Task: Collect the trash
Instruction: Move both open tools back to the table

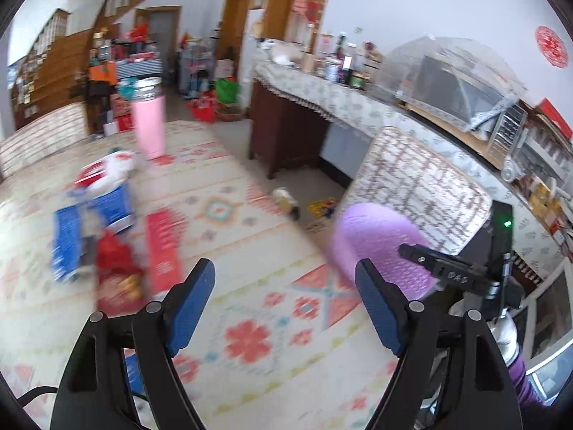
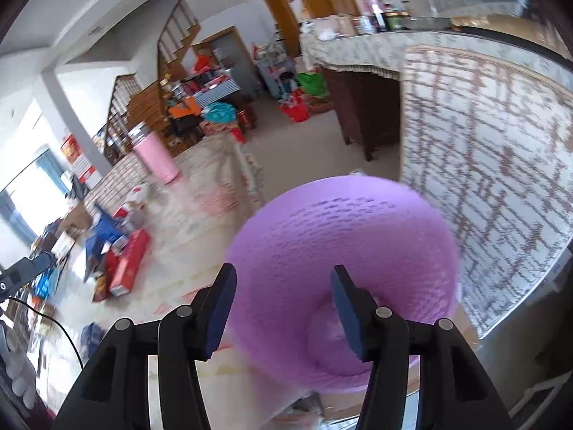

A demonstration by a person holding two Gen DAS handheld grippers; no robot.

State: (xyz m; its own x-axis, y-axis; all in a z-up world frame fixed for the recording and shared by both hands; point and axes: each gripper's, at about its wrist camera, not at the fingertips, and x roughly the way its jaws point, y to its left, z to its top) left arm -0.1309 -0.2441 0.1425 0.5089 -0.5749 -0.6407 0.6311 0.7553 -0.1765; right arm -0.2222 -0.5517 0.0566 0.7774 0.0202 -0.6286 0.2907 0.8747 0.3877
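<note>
The purple mesh basket sits at the near right edge of the patterned worktop, just in front of the woven chair back. The right gripper hovers over its rim with fingers released, the purple mesh showing between them but not pinched. Left of the basket, the left gripper hangs over bare cloth with fingers spread and empty; farther left lies the trash, a red box, a blue box and a red wrapper, with a pink tumbler standing beyond.
</note>
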